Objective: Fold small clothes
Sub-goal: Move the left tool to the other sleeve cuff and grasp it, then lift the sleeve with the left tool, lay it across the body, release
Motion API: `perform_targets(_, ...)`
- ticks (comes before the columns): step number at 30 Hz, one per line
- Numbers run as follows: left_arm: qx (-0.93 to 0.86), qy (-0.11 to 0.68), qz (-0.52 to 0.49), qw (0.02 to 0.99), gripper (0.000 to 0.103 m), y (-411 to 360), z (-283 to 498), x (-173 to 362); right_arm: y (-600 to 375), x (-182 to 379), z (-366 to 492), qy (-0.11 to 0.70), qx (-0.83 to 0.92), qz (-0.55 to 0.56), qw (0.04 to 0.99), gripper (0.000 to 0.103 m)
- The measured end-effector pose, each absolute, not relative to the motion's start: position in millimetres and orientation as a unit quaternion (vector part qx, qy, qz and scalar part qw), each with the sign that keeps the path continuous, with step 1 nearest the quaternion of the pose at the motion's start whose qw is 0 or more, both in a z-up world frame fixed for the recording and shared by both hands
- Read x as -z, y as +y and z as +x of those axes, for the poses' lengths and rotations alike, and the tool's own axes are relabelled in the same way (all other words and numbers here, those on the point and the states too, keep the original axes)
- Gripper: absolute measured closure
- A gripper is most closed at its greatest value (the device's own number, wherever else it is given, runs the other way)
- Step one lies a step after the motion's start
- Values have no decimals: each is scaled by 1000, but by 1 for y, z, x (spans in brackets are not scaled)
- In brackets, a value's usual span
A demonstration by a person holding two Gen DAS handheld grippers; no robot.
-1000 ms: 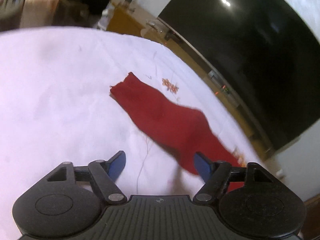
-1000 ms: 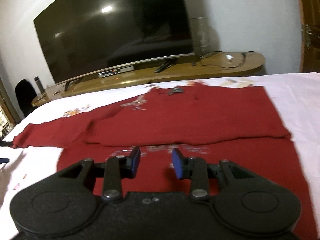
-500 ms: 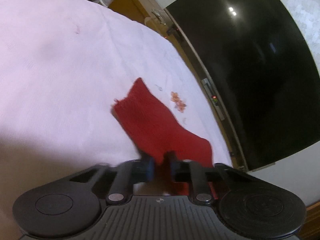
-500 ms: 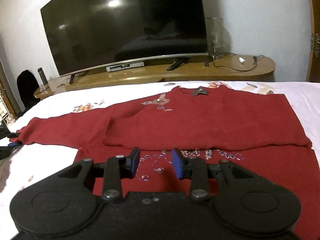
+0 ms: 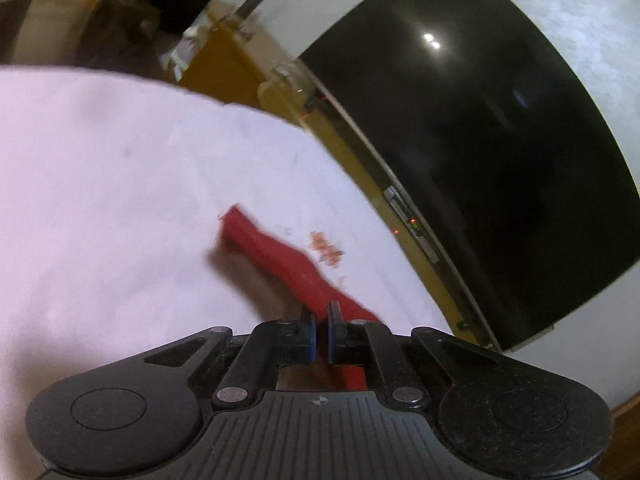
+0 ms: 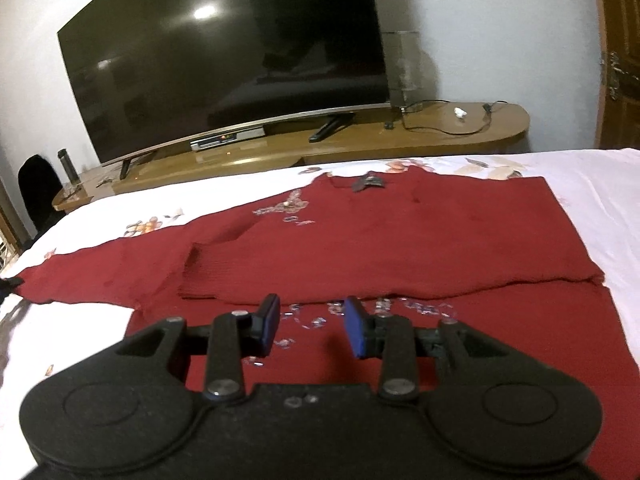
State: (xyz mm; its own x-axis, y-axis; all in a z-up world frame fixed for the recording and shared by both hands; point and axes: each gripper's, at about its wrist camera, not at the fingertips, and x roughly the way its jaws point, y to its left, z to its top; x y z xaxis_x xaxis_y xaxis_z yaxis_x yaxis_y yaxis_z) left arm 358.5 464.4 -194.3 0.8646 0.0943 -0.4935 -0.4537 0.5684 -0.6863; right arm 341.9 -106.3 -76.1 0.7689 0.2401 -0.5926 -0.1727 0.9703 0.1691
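A dark red sweater (image 6: pixel 360 236) lies on the white bed sheet (image 6: pixel 592 200), its right sleeve folded across the body and its left sleeve (image 6: pixel 100 272) stretched out to the left. My left gripper (image 5: pixel 319 334) is shut on that sleeve (image 5: pixel 280 258) and holds it raised off the sheet, the cuff hanging ahead. My right gripper (image 6: pixel 310 328) is open and empty, hovering over the sweater's lower part with its sequin trim (image 6: pixel 384 308).
A large curved TV (image 6: pixel 224 60) stands on a long wooden console (image 6: pixel 440 136) beyond the bed's far edge. A cable and small items lie on the console. A dark chair (image 6: pixel 36 192) and bottle stand at the left. A wooden door (image 6: pixel 620 52) is at right.
My left gripper closed on the sleeve and lifted it off the sheet. My right gripper drew back and up slightly, staying open.
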Motion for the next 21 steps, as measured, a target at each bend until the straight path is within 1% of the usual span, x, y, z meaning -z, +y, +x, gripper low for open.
perform_targets(4, -156, 201, -434, 864, 98, 462, 362, 181, -118, 79, 340, 323, -103, 59, 939, 68)
perform_targets(7, -155, 192, -477, 843, 98, 466, 350, 185, -127, 78, 337, 324, -99, 62, 939, 68)
perform_targets(12, -174, 207, -463, 844, 98, 464, 356, 191, -145, 75, 333, 319, -91, 60, 941, 67)
perform_targets(14, -185, 218, -445, 849, 98, 464, 365, 186, -154, 75, 333, 320, -82, 65, 942, 67)
perform_targets(17, -168, 213, -397, 877, 98, 454, 371, 168, -164, 78, 332, 321, -71, 73, 942, 67)
perform_targets(21, -108, 214, -298, 924, 98, 400, 397, 126, -172, 84, 329, 324, -65, 82, 940, 66)
